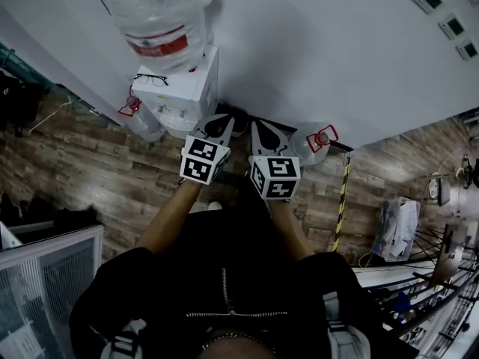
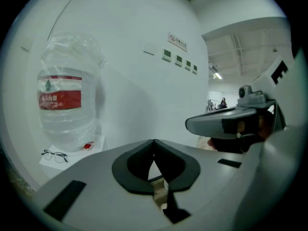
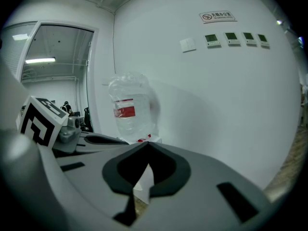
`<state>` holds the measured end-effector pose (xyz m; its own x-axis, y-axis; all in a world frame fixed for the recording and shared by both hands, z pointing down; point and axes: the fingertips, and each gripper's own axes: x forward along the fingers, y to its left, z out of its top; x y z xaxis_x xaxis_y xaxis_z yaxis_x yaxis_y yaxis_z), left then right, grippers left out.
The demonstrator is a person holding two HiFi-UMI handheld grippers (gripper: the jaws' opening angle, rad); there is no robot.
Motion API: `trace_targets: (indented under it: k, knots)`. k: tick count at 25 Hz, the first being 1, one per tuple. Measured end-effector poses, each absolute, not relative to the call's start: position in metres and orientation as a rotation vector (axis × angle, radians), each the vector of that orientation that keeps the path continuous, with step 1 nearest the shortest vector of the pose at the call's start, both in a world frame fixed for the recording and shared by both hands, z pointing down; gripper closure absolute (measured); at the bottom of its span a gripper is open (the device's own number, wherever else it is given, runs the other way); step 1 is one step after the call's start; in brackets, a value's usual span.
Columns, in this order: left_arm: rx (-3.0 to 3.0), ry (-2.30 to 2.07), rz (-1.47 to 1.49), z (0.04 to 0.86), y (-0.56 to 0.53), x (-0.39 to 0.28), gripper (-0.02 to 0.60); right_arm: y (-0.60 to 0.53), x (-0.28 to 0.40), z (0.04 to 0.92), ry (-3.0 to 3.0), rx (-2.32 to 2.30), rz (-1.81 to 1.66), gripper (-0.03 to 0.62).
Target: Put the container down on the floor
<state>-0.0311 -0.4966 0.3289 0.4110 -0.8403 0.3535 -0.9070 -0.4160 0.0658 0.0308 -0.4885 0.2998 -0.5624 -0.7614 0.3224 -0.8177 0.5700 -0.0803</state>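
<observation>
Wall (image 1: pixel 314 51), left gripper (image 2: pixel 154 143), right gripper (image 3: pixel 146 146), jaws together

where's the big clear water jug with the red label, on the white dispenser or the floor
On it: the clear red-labelled water jug stands atop the white dispenser, beside black-framed glasses.

The head camera looks steeply down over the person's chest onto the left hand-held gripper (image 1: pixel 219 126), the right hand-held gripper (image 1: pixel 267 134) and the wood floor (image 1: pixel 90 163). Each gripper camera rides close behind its own jaws, facing the white wall (image 3: pixel 231 105) roughly level. All three views share the water bottle (image 1: pixel 161 13) atop the dispenser (image 1: pixel 183 92); each gripper view catches its neighbour at one edge.
</observation>
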Motion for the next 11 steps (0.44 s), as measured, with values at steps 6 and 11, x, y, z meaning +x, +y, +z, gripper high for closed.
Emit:
trace_targets:
  k: [6,11]
  knots:
    - [2.412,-1.543,0.37,0.325,-0.481,-0.04,0.566,-0.472,0.023,0.293,-2.565,1.286,0.29,0.585]
    - [2.395,-1.565,0.346,0.323,-0.482,-0.053,0.568,-0.473,0.008,0.293,-2.578,1.251,0.276,0.585]
